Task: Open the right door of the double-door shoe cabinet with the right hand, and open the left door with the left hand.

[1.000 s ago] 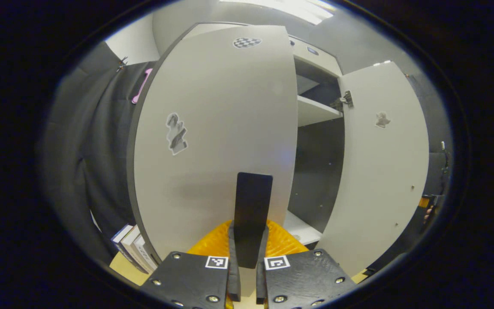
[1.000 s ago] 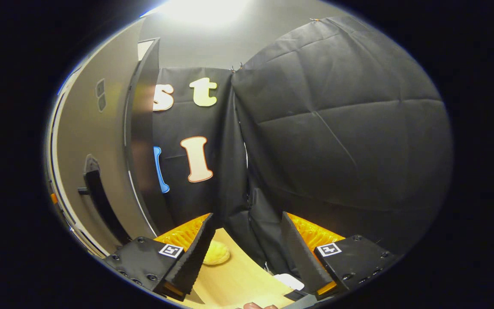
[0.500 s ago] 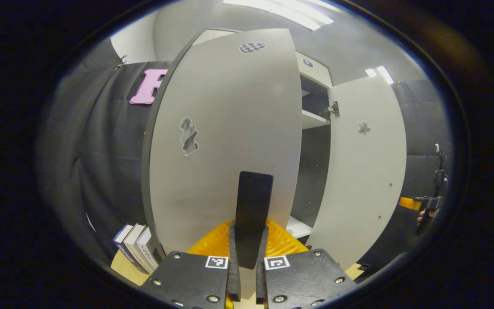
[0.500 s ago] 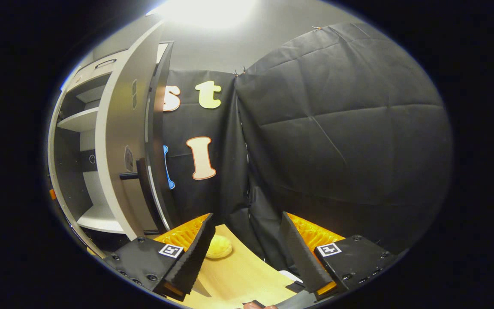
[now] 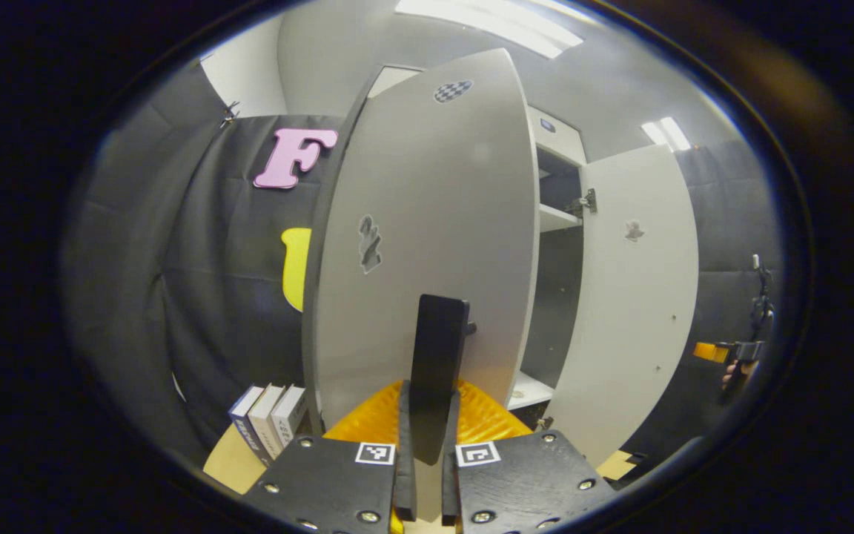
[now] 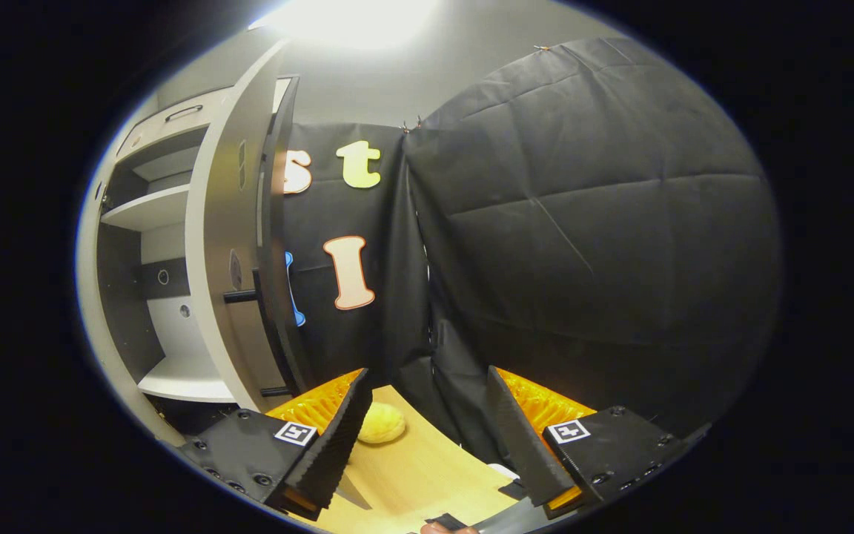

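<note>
My left gripper (image 5: 425, 445) is clamped on the black handle (image 5: 438, 363) of the left door (image 5: 427, 237), which stands swung out directly ahead of me, its edge toward the cabinet's shelves (image 5: 557, 219). Beyond it the right door (image 5: 631, 297) hangs wide open. My right gripper (image 6: 427, 437) has its fingers spread apart, holding nothing, over the wooden desk (image 6: 419, 475), with that door's handle (image 6: 267, 326) off to its left, well apart.
</note>
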Demonstrator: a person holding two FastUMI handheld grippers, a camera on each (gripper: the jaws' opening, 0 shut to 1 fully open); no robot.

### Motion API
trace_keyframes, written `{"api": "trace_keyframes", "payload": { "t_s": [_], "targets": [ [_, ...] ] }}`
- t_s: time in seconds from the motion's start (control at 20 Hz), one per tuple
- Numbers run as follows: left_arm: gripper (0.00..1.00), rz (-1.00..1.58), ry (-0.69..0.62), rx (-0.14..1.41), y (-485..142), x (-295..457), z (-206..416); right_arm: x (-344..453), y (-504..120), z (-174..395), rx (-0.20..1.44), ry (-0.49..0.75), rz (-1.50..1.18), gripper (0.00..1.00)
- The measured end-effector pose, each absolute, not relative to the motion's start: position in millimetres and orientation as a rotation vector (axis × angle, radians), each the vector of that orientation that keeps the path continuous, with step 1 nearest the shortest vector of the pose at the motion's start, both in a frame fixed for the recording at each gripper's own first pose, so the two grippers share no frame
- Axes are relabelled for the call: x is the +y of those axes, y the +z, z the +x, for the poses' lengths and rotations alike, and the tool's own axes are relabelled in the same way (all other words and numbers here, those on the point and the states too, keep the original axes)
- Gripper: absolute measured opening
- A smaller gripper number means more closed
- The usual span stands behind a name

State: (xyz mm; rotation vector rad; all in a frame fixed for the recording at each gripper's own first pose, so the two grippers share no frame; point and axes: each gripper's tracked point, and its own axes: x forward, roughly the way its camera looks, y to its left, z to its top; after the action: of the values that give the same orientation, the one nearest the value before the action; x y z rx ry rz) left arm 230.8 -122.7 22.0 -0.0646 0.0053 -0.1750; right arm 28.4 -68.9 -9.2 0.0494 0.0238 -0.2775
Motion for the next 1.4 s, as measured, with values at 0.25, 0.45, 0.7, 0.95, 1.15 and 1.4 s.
{"api": "trace_keyframes", "payload": {
  "t_s": [0.25, 0.45, 0.7, 0.95, 1.15, 1.4],
  "targets": [
    [0.15, -0.062, -0.098, 0.003, 21.7, -103.9, 230.5, -60.0, -13.9, 20.1, 0.031, -0.259, 0.025, 0.92],
    [0.12, -0.058, -0.07, 0.03, 16.9, -91.8, 225.3, -53.5, -13.3, 25.2, 0.035, -0.241, 0.036, 0.97],
    [0.12, 0.059, 0.032, -0.007, 21.1, -46.7, 229.9, -45.3, -6.4, 26.5, 0.019, -0.23, 0.024, 0.97],
    [0.07, -0.033, -0.05, 0.012, 18.9, -70.3, 226.1, -33.7, -5.7, 24.7, 0.024, -0.211, -0.011, 0.92],
    [0.07, 0.011, -0.022, 0.032, 13.9, -55.9, 222.3, -27.2, -2.4, 21.1, 0.018, -0.196, -0.033, 1.0],
    [0.07, 0.076, 0.025, 0.031, 14.6, -42.6, 219.8, -22.8, -11.8, 12.9, 0.045, -0.172, -0.071, 0.92]
  ]
}}
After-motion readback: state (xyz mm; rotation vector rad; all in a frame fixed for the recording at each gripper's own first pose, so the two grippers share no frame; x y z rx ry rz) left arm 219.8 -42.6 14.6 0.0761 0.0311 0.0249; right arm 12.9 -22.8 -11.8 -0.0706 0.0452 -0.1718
